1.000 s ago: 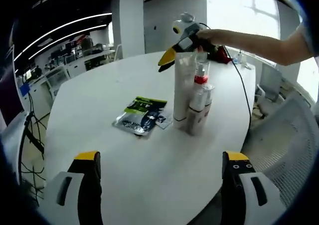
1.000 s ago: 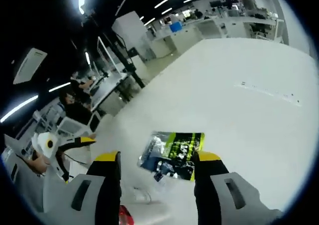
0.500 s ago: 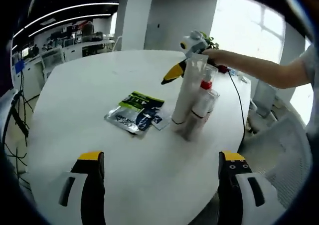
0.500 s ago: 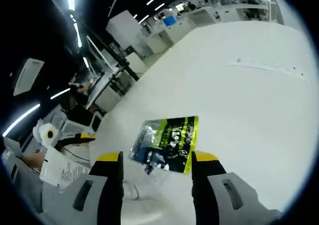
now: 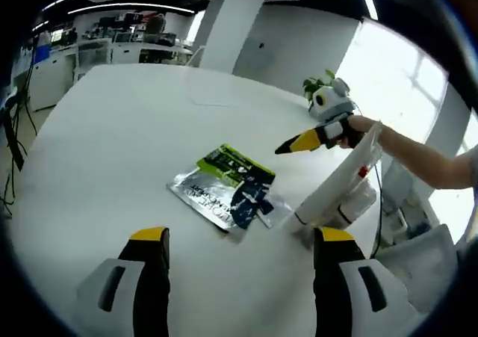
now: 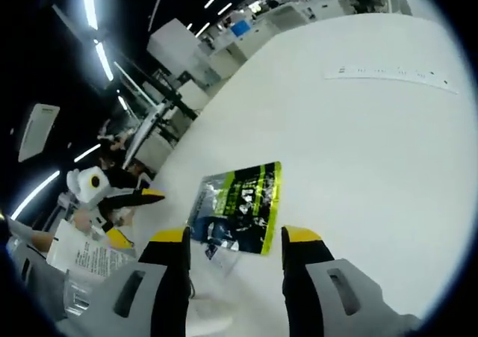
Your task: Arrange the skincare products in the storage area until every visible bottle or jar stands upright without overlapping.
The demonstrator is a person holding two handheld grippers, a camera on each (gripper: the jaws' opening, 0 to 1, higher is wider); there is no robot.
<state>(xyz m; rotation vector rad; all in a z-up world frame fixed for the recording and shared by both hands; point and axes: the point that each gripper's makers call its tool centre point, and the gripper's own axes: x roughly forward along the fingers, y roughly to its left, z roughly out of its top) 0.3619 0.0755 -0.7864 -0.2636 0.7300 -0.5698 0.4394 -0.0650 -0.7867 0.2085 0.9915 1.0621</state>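
White tube [image 5: 340, 178] leans over by the shiny packet [image 5: 228, 189]; both grippers [image 5: 237, 240] [image 6: 233, 237] hang spread wide, holding nothing.

So the left gripper [image 5: 237, 243] hangs over the white desk [image 5: 112, 143], jaws wide apart, nothing between them. A green and silver sachet [image 5: 228, 190] lies flat just ahead. To its right, the right gripper [image 5: 314, 137] sits beside a tall white tube [image 5: 340, 178] that's leaning hard.
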